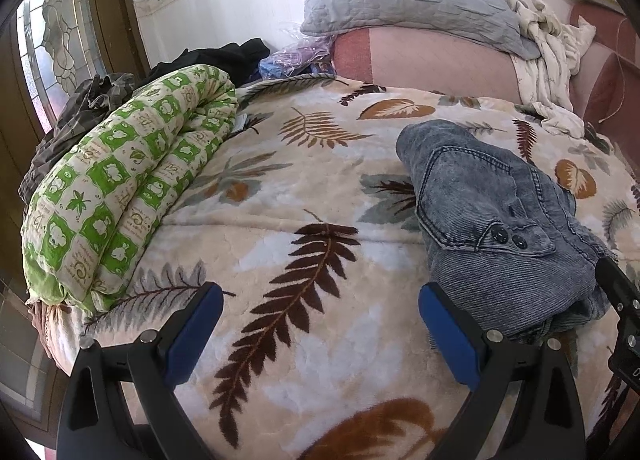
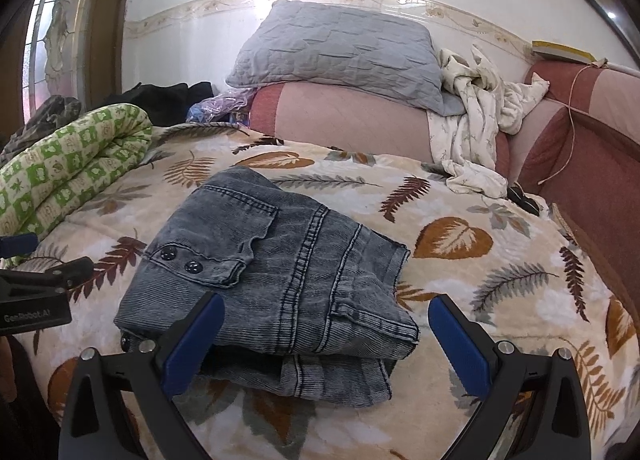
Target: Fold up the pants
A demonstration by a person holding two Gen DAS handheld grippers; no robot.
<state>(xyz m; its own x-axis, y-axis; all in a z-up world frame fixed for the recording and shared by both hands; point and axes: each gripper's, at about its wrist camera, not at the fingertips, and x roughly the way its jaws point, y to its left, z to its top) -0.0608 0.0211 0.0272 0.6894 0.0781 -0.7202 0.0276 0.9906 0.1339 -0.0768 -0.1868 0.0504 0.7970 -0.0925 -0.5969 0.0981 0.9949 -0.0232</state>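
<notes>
Pants (image 2: 276, 280) folded into compact stacked bundle, lying on bed blanket (image 2: 500, 260) just ahead of right claw (image 2: 326, 344), toward the near side of the bed. Judged near done: several layers stacked, lower layer edge poking out at front, maybe wants tidying.

Right claw gaping wide, gripping nothing, blue pads (image 2: 192, 344) straddling bundle's near edge; placed as if just let go or about to square it up, can't say which. Left claw (image 1: 320, 330) likewise spread wide and empty, hovering over bare blanket (image 1: 280, 219) beside pants (image 1: 500, 227), right pad near the fabric; contact unclear.

Pants: grey-blue washed denim-like, fine ribbed texture, heavy double stitching, pocket flap with two dark snaps. Thick, probably holds a fold well.

Blanket: plush fleece, cream with brown fern and leaf print, soft and uneven underneath. Green-checked quilt (image 1: 120, 187) rolled up at left. Grey quilted pillow (image 2: 340, 55) on pink headboard cushion, crumpled white cloth (image 2: 476, 119) next to it.
</notes>
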